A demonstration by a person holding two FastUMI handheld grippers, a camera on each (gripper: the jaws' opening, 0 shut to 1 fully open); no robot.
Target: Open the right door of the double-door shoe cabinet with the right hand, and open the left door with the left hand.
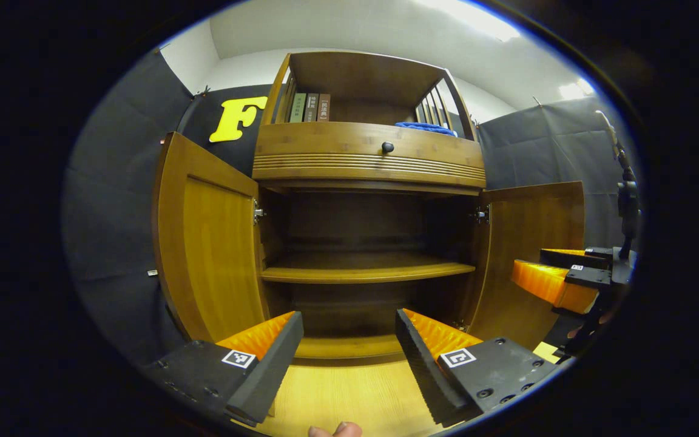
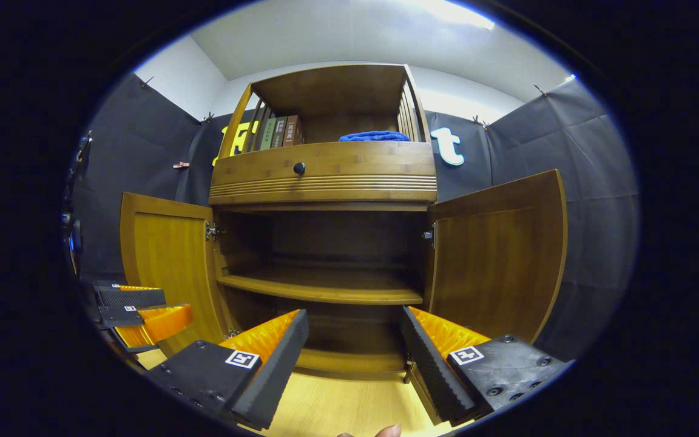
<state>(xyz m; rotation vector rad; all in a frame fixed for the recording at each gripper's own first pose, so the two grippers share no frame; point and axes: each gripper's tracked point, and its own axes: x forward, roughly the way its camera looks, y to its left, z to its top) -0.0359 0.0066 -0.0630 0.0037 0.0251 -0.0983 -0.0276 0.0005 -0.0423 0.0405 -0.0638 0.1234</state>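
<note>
The shoe cabinet (image 1: 369, 159) is being viewed from the front, and all places below are given relative to it. Its left door (image 1: 207, 243) is being shown swung fully outward at the cabinet's left edge; its right door (image 1: 528, 255) is likewise being shown swung outward at the cabinet's right edge. Between the two doors, the inner shelf (image 1: 364, 270) is being exposed. Above the doors, a drawer front with a dark knob (image 1: 388, 147) is being seen, and in the open top compartment, books (image 1: 309, 107) are being kept upright at the left while a blue cloth (image 1: 425, 127) is being left lying at the right.

The left gripper (image 1: 349, 340) is being held in front of the cabinet's lower opening, fingers spread wide apart and gripping nothing. The right gripper (image 2: 354, 340) is being held likewise before the opening, fingers parted and empty; in the left gripper view it (image 1: 553, 276) is being seen beside the right door. In the right gripper view, the left gripper (image 2: 140, 312) is being seen before the left door (image 2: 167, 267). A pale wooden floor (image 1: 349, 394) is being shown beneath both.
</note>
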